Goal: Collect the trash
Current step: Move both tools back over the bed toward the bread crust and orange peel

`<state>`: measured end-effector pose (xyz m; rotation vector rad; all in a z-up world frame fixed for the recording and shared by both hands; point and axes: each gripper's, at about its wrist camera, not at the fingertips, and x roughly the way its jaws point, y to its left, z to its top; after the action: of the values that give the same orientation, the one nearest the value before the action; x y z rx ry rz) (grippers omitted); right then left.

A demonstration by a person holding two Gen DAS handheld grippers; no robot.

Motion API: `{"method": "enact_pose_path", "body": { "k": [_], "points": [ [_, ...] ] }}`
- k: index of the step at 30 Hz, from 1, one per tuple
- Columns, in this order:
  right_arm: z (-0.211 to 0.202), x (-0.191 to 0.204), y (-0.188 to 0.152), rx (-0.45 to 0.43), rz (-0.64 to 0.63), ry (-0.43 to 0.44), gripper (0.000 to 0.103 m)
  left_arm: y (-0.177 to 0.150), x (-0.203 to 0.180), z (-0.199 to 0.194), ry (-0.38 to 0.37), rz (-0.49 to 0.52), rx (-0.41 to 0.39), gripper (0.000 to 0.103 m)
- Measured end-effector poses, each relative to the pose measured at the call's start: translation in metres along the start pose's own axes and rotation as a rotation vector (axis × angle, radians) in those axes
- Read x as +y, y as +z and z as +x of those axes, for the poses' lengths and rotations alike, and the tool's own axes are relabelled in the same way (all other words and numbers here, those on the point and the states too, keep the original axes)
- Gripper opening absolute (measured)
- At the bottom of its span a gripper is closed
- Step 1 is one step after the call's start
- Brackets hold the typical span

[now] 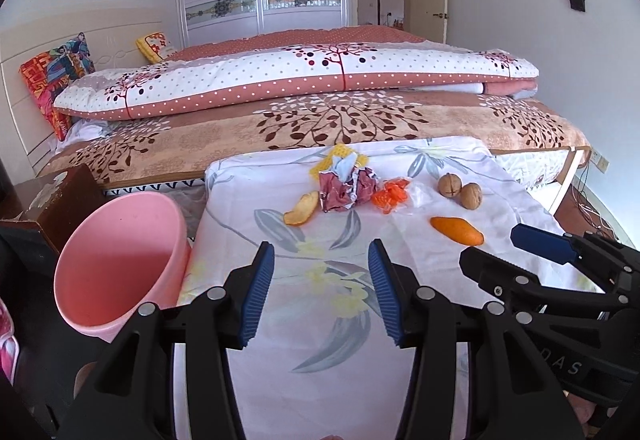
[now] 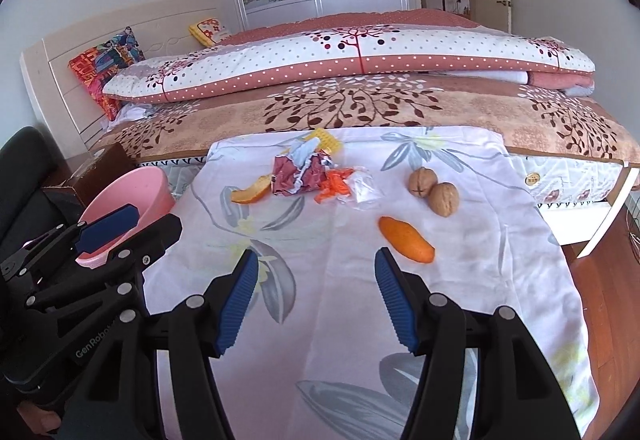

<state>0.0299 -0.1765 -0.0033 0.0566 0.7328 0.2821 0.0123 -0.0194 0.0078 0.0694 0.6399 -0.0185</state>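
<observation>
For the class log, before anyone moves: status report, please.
Left gripper and right gripper open, empty. Peels, wrappers, walnuts on cloth. Pink bin empty. Nothing in the way.

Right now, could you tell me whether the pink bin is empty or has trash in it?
Empty as far as shown: the pink bin shows only bare pink inside, though its very bottom is hidden.

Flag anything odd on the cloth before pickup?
Only the scattered trash: two orange peels, a crumpled red wrapper, orange shreds on clear plastic, and two walnuts. The pink bin stands tilted at the table's left edge, apparently empty. Nothing spilled or broken.
</observation>
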Motion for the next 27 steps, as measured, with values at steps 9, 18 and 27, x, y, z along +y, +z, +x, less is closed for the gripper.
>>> {"method": "enact_pose_path", "body": {
  "k": [9, 18, 27],
  "points": [
    [0.007, -0.039, -0.009, 0.029, 0.045, -0.061, 0.060, -0.006, -0.033, 0.024, -0.040, 0.104, 0.025, 0.062],
    [0.032, -0.058, -0.008, 0.084, 0.057, -0.067, 0.060, -0.010, -0.040, 0.050, -0.039, 0.124, 0.073, 0.062],
    [0.062, -0.052, 0.015, 0.115, -0.018, -0.066, 0.060, -0.010, -0.033, 0.060, -0.024, 0.101, 0.095, 0.062]
  ]
}}
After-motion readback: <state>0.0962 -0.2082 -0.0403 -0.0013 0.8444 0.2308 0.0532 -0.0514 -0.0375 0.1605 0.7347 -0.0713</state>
